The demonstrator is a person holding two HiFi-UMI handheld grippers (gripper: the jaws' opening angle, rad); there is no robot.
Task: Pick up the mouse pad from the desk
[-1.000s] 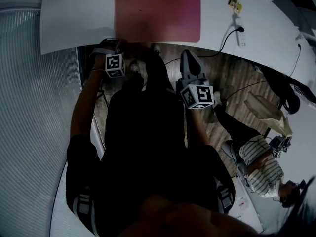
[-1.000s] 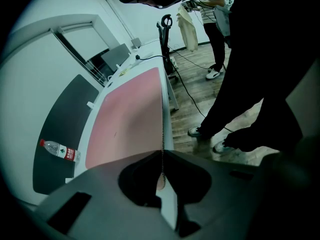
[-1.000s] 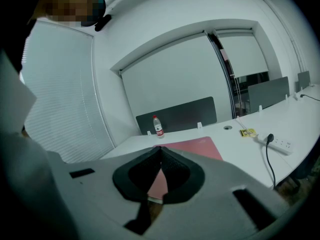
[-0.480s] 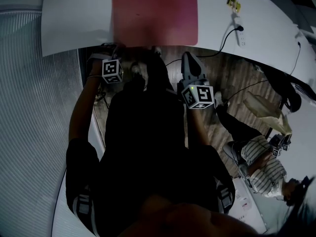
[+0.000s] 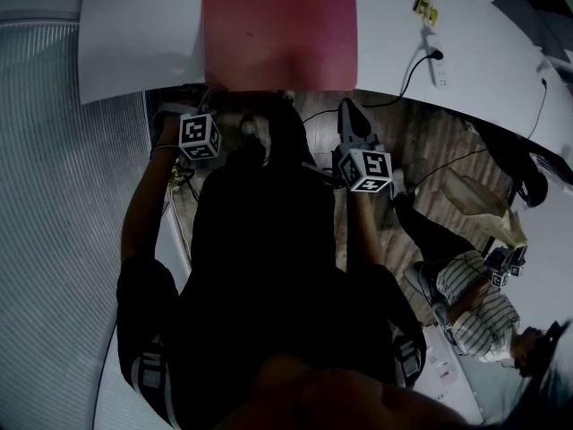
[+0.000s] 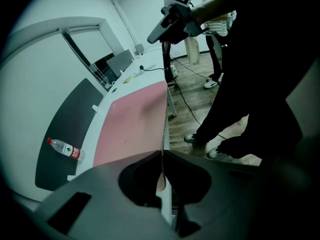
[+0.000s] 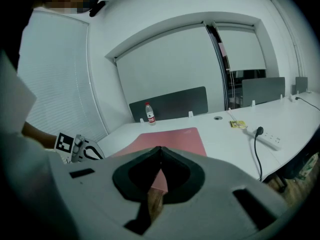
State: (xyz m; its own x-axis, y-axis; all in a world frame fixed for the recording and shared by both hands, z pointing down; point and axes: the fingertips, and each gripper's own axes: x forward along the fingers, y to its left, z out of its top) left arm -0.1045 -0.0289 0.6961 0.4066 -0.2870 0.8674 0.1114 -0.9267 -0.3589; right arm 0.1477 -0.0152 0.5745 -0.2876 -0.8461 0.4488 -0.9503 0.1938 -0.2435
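Head view: mouse pad [image 5: 278, 30] flat on desk [image 5: 134, 43], long side along near edge, ahead of both hands.
Left gripper view: left gripper [image 6: 161, 159] jaws together, empty; pad corner just beyond tips.
Right gripper view: right gripper [image 7: 160, 156] jaws together, empty; pad straight ahead, seemingly farther.

The mouse pad [image 5: 277, 30] lies on the desk [image 5: 134, 43], right at its near edge. Behind it, by the divider panel [image 7: 175, 103], stands a water bottle [image 7: 149, 113]. Right of the pad lies a power strip [image 5: 436, 65]. The left gripper [image 6: 161, 153] sits off the pad's near left corner, and the right gripper [image 7: 160, 149] off its near right.
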